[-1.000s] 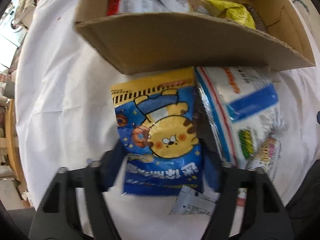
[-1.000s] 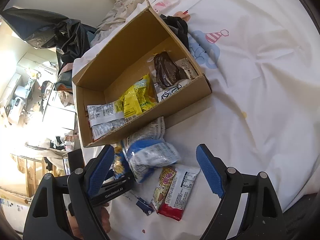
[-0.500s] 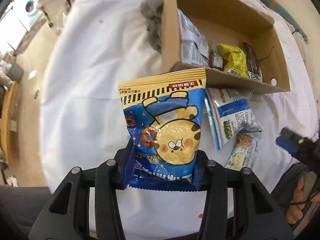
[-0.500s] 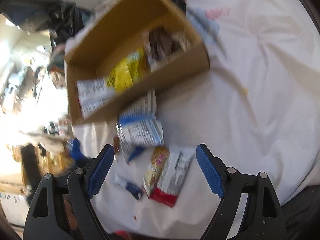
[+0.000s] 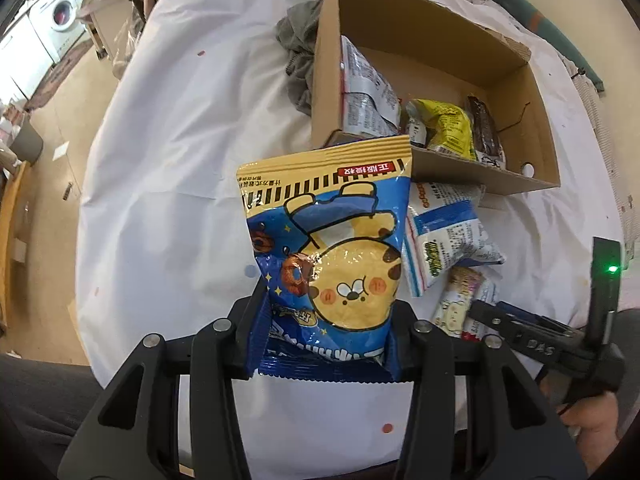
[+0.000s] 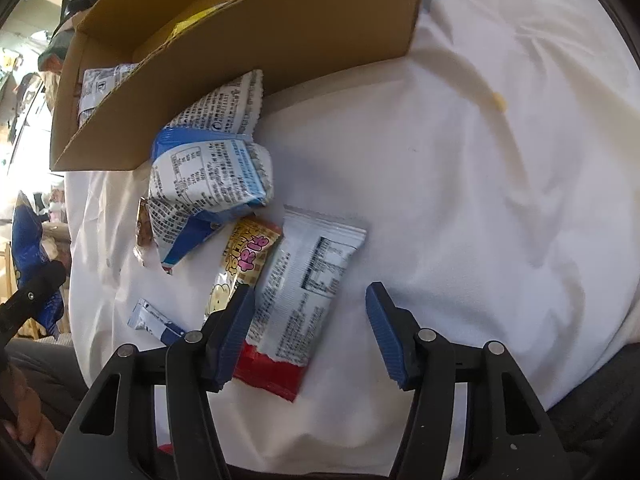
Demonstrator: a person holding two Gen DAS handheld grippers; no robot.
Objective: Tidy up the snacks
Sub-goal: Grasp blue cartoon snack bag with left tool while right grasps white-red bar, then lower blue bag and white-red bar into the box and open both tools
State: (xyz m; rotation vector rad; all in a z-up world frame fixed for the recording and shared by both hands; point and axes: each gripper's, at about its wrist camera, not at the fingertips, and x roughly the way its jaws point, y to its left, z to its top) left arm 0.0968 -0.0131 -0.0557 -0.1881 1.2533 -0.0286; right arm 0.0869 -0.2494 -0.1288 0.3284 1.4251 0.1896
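Note:
My left gripper (image 5: 326, 320) is shut on the bottom of a blue and yellow cartoon-tiger snack bag (image 5: 328, 232), which is held up above the white sheet. The open cardboard box (image 5: 460, 168) behind it holds a silver pack (image 5: 364, 92), a yellow pack (image 5: 444, 128) and a brown bar (image 5: 484, 128). My right gripper (image 6: 310, 300) hangs low over a white and red wrapper (image 6: 304, 280). Its jaws are closing with the wrapper between them, and the pads are not pressing on it. A yellow and pink bar (image 6: 244, 256) and a blue and white bag (image 6: 208, 176) lie beside the wrapper.
A small blue and white packet (image 6: 154, 318) lies left of my right gripper. A grey cloth (image 5: 298, 60) lies crumpled against the box's left wall. The white sheet (image 6: 500, 200) spreads to the right. A washing machine (image 5: 60, 16) stands on the floor far left.
My left gripper closed on the tiger bag and lifted it off the sheet. My right gripper came down toward the white and red wrapper and its jaws narrowed.

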